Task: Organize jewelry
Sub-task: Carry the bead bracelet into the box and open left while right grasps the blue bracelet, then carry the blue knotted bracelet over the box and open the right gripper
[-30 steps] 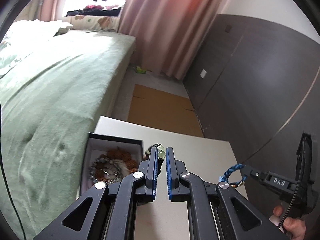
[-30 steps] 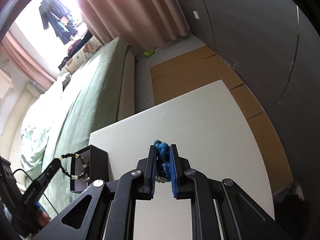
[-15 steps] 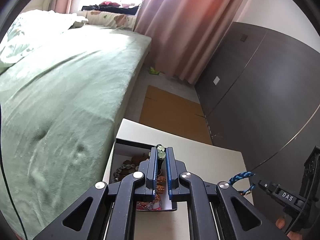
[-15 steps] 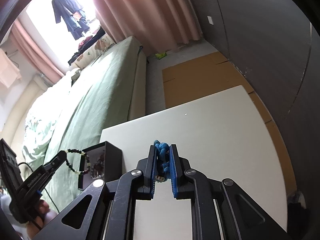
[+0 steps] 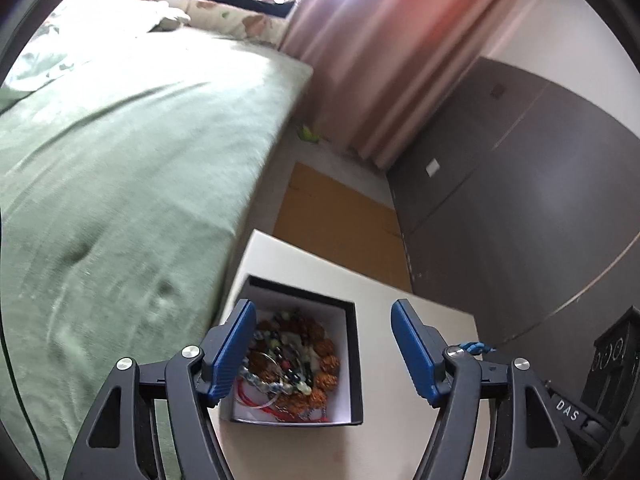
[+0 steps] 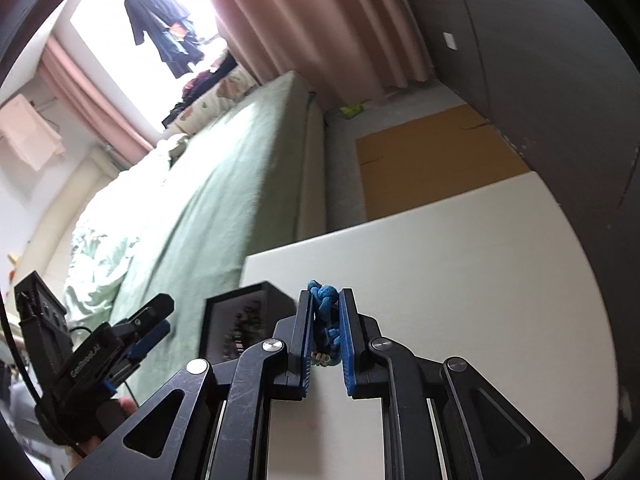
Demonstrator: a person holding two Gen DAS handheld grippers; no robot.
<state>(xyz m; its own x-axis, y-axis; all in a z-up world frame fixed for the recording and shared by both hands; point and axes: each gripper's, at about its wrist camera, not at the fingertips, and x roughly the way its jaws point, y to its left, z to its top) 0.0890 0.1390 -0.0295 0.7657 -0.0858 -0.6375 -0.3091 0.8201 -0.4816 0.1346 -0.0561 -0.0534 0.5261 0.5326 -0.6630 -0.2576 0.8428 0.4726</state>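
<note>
A black jewelry box (image 5: 357,364) with a white lining stands at the left edge of the white table (image 5: 404,292). Several bead bracelets (image 5: 294,364) lie piled inside it. My left gripper (image 5: 324,344) hangs wide open and empty just above the box. The box also shows in the right wrist view (image 6: 240,320). My right gripper (image 6: 325,332) is shut on a blue braided bracelet (image 6: 326,308) and holds it above the table, to the right of the box. The left gripper shows in the right wrist view (image 6: 150,326).
A bed with a green cover (image 5: 120,168) runs along the table's left side. A flat cardboard sheet (image 5: 340,216) lies on the floor beyond the table. A dark wall panel (image 5: 520,200) stands on the right. The right gripper's body (image 5: 568,414) is at the lower right.
My left gripper moved over the box and opened; the dark-and-pale bead bracelet it held now lies in the box. The right gripper still holds the blue bracelet.
</note>
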